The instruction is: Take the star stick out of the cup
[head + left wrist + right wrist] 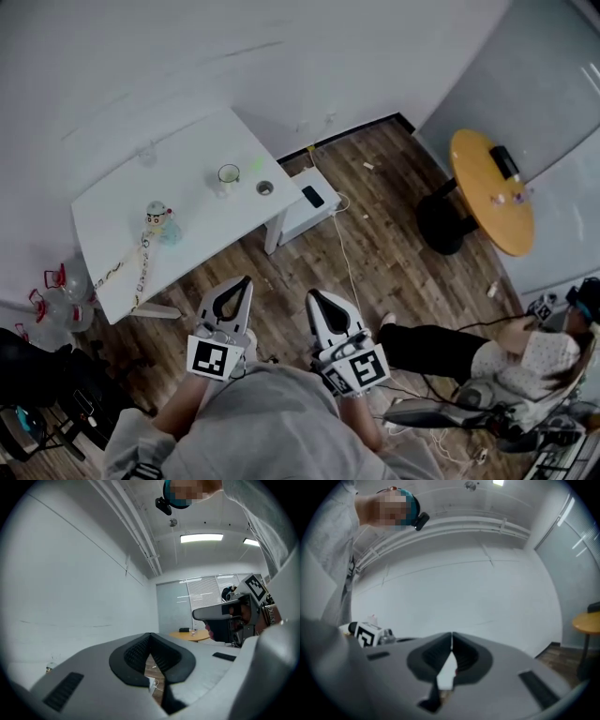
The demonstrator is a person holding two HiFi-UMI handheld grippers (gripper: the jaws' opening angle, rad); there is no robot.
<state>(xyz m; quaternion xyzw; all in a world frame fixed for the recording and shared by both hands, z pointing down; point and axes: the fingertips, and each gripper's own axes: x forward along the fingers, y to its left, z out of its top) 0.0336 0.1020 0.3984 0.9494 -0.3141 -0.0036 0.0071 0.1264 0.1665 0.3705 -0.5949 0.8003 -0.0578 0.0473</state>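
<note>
The left gripper (242,287) is held close in front of the person's body. Its two jaws are pressed together at the tips and there is nothing in them. The right gripper (315,300) is just beside it, and its jaws are together and empty too. Both point forward over the brown wooden floor (375,253).

Next comes the white table (197,150). On it stands the small clear cup with a greenish rim (228,175). The cup is ahead of the grippers and a little to the left, well apart from both. I think the left gripper is the nearer one, so it has the shorter way to go.

The star stick is too small to see from here. There is a faint green spot just beside the cup, but I cannot tell what it is, so I cannot say which way the stick leans.

Near the cup are a small grey round thing (264,187) and a little toy bottle (157,219).

On the floor by the table is a low white box (302,214) with a black phone (313,196) on top. Far off to the right is a round orange table (487,192). Behind everything is a plain white wall (141,56).
</note>
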